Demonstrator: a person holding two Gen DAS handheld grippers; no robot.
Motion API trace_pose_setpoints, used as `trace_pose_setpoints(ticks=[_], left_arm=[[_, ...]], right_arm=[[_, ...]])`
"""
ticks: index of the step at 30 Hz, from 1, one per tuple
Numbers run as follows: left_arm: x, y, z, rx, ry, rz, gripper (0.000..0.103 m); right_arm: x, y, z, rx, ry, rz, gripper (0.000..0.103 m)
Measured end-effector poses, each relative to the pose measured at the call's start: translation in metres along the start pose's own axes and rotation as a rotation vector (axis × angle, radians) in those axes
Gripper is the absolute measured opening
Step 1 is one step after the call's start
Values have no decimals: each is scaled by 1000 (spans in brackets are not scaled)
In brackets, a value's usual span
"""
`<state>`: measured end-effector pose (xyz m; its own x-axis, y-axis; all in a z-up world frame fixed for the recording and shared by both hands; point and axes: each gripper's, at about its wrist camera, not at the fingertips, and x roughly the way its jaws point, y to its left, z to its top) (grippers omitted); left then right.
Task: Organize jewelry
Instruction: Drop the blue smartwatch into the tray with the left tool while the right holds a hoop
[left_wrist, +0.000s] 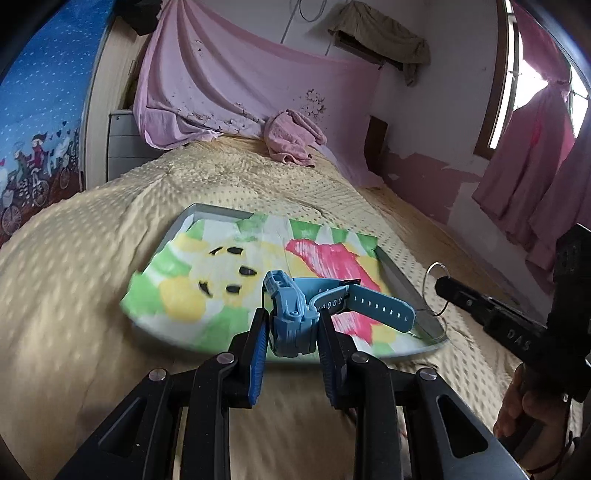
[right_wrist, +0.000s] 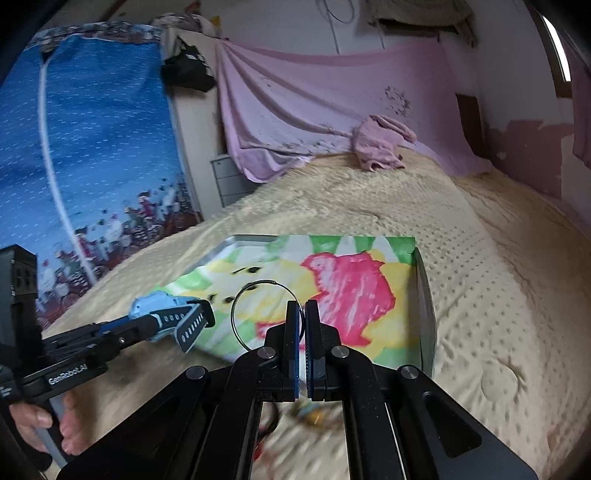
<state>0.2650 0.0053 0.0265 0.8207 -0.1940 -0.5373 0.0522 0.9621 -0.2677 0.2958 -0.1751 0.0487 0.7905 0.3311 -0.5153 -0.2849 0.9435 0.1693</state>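
My left gripper (left_wrist: 291, 321) is shut on a light blue watch (left_wrist: 293, 314), whose perforated strap (left_wrist: 376, 304) trails off to the right above the tray. The right wrist view shows that same watch (right_wrist: 159, 308) at the left, held in the left gripper (right_wrist: 155, 325). My right gripper (right_wrist: 303, 308) is shut on a thin silver hoop ring (right_wrist: 243, 291), which sticks up to the left of the pads. In the left wrist view the hoop (left_wrist: 436, 271) hangs at the tip of the right gripper (left_wrist: 441, 286). Both are held over a grey tray (left_wrist: 214, 214) lined with a colourful cartoon cloth (left_wrist: 332, 254).
The tray (right_wrist: 424, 295) lies on a bed with a cream dotted blanket (right_wrist: 498, 295). A crumpled pink towel (left_wrist: 291, 136) sits near the headboard, and a pink sheet (left_wrist: 240, 74) hangs behind it. Several small items lie blurred on the blanket below my right gripper (right_wrist: 310, 413).
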Motion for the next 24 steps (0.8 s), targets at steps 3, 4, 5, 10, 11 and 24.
trace_pose_setpoints(ticks=[3, 4, 5, 10, 11, 24], left_arm=[[25, -1, 6, 9, 34, 14, 24], [33, -1, 7, 12, 51, 22, 24], [40, -2, 7, 13, 67, 33, 24], [67, 2, 1, -6, 168, 61, 25], [67, 1, 0, -5, 166, 56, 28], [39, -10, -15, 14, 56, 41, 67]], right_arm=[[29, -10, 2, 22, 23, -20, 3], [36, -12, 0, 27, 30, -25, 3], [45, -15, -1, 37, 44, -33, 3], [76, -24, -16, 65, 115, -48, 3], [80, -25, -18, 68, 127, -49, 3], [83, -42, -38, 105, 191, -45, 7]])
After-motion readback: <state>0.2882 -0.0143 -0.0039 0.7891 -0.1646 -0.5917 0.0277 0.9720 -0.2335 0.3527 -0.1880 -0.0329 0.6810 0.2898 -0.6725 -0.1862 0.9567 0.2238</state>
